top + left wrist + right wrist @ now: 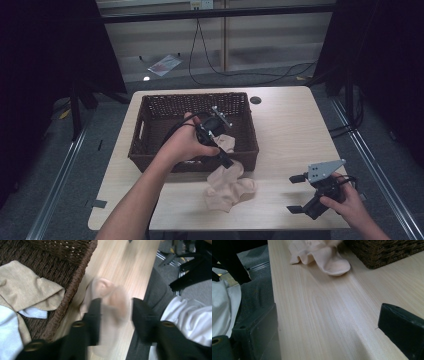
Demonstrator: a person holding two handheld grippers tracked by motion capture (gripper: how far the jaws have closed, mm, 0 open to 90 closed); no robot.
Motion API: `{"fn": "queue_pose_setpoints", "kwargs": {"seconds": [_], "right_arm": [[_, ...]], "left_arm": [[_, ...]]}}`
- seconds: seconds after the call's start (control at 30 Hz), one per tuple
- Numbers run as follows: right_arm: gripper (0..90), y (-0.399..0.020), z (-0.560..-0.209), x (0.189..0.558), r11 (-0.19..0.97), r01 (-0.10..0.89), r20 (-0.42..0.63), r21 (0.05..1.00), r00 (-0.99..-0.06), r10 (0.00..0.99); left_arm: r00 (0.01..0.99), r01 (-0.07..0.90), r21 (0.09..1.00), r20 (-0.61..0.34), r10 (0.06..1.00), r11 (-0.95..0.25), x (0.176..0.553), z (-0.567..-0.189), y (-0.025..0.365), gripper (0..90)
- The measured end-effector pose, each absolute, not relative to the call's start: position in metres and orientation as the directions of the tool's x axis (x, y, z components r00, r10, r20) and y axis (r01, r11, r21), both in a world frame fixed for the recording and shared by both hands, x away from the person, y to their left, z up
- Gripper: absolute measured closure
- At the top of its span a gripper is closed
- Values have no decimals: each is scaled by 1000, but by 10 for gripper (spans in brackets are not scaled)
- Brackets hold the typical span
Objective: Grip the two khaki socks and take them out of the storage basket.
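While the left tongs [113, 315] gape around one pink sock [110, 302], the right tongs [296, 193] stand open, empty

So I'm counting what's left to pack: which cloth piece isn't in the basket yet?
The pink sock: it lies on the table before the basket, partly over its rim; the beige and white cloths lie inside.

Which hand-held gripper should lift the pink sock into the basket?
Left. The left hand-held gripper already straddles the pink sock beside the basket; the right hand-held gripper rests open, apart from it.
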State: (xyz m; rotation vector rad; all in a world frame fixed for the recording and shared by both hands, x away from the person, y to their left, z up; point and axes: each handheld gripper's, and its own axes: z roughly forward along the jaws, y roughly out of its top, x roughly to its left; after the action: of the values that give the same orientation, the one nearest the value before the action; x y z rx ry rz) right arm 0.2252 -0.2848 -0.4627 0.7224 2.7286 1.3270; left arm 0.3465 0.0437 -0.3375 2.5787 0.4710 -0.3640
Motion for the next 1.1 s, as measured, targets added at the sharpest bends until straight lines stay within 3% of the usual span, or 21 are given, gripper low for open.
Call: {"fn": "queue_pose_setpoints", "kwargs": {"seconds": [0.3, 0.7, 1.1], "right_arm": [[23, -285, -463, 225, 533, 391, 171, 750, -894, 415], [23, -285, -463, 225, 534, 390, 170, 750, -894, 414], [24, -285, -463, 225, 536, 393, 175, 747, -894, 413]], "left_arm": [[921, 374, 429, -274, 276, -822, 342, -347, 45, 271], [924, 375, 481, -263, 278, -792, 332, -359, 56, 147], [935, 350, 483, -226, 272, -802, 321, -375, 71, 95]]}}
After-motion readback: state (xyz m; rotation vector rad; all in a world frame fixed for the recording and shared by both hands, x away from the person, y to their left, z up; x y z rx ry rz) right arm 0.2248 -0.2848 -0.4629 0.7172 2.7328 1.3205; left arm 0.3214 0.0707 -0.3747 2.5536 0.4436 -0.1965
